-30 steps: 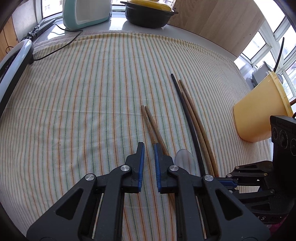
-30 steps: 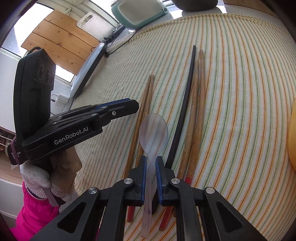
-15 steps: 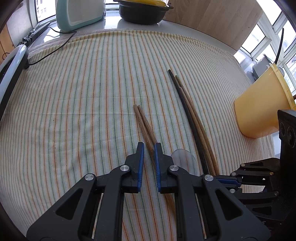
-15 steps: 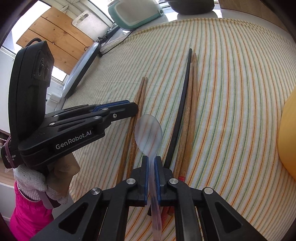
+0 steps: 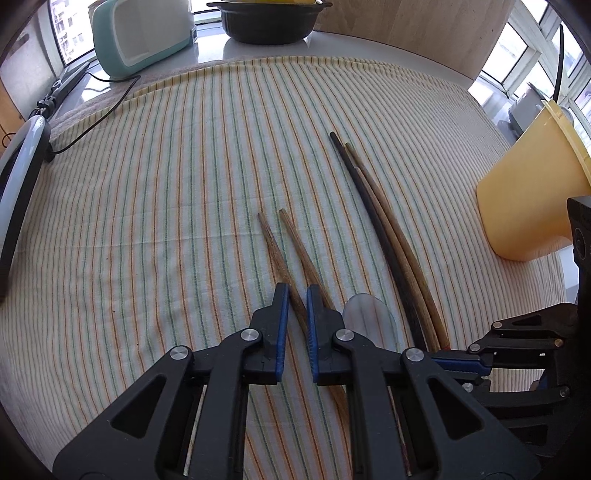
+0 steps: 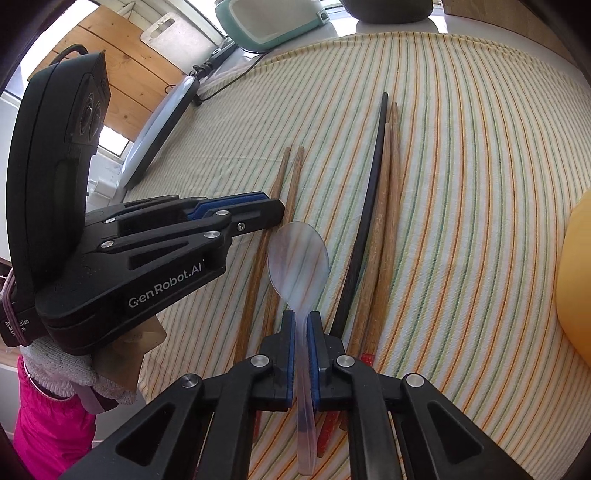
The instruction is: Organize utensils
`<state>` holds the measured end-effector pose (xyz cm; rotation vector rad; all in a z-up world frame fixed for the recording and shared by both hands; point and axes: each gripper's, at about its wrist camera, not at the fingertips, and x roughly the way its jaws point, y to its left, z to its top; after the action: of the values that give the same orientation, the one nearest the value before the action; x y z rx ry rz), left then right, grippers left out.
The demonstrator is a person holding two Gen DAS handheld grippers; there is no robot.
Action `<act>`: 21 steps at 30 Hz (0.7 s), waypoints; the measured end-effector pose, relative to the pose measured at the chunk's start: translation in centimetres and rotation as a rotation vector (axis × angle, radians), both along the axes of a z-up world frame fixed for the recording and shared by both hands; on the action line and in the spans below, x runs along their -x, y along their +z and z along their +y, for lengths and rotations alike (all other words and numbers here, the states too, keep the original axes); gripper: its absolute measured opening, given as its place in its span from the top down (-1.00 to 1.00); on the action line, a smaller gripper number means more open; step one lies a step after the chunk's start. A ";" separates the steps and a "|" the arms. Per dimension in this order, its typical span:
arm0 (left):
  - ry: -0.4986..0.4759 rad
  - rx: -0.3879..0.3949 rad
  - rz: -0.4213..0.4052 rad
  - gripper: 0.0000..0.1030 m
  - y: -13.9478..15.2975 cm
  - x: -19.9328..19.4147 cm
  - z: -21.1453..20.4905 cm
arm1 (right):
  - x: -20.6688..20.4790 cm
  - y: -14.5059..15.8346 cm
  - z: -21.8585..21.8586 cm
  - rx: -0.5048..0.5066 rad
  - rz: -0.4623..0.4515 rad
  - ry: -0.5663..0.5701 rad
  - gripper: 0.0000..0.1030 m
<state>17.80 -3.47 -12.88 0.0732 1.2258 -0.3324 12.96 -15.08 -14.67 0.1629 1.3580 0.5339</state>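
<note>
While my right tongs [image 6: 302,332] close, their blue pads squeeze the neck of the clear plastic spoon [image 6: 298,258]. Its bowl sticks out just ahead of the tips and its handle runs back beneath the jaws. The bowl looks raised off the cloth, though I cannot be sure.

My left tongs [image 5: 297,314] are pinched nearly shut on one short brown chopstick [image 5: 272,243], which passes between the pads and points forward and to their left. Its partner [image 5: 299,243] lies just beside the right-hand pad, splayed a little away from it at the far end, and it is not gripped. From the right-wrist view, the left tongs' tips sit against these two sticks, immediately to the left of the spoon's bowl.

To the right of the spoon, close alongside it, lie a long black chopstick [image 6: 373,177] and two long wooden chopsticks [image 6: 393,184]. They are bunched together and reach far forward past both pairs of tongs.

Everything rests on a striped cloth [image 5: 166,221]. Farther to the right of my right tongs stands a yellow tub [image 5: 528,199], tilted in the view. Well ahead, past the cloth's far edge, sit a black pot [image 5: 269,26] and a teal appliance [image 5: 140,33]. Behind the left tongs I see my gloved hand [image 6: 59,369] and a pink sleeve [image 6: 48,424].
</note>
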 end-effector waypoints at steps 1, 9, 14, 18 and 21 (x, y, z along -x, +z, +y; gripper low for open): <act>-0.006 -0.004 -0.003 0.85 0.0 0.0 0.0 | 0.0 0.1 0.0 0.015 -0.009 -0.004 0.92; 0.015 -0.002 -0.003 0.90 0.1 0.3 2.1 | -0.6 -0.3 -0.2 -0.032 0.022 0.003 0.88; 0.042 0.053 -0.003 0.92 0.2 0.6 3.0 | -0.4 0.2 0.1 -0.019 -0.011 -0.006 0.92; 0.057 0.096 -0.021 0.92 1.1 1.1 3.8 | 0.3 1.6 -0.8 -0.030 -0.062 -0.024 0.92; 0.069 0.127 -0.041 0.93 2.2 1.3 4.1 | 0.7 2.8 -1.0 -0.029 -0.107 -0.027 0.92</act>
<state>16.54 0.64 -10.71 -0.0710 1.1609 -0.3460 12.21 -16.12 -11.90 0.1742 1.2423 0.5325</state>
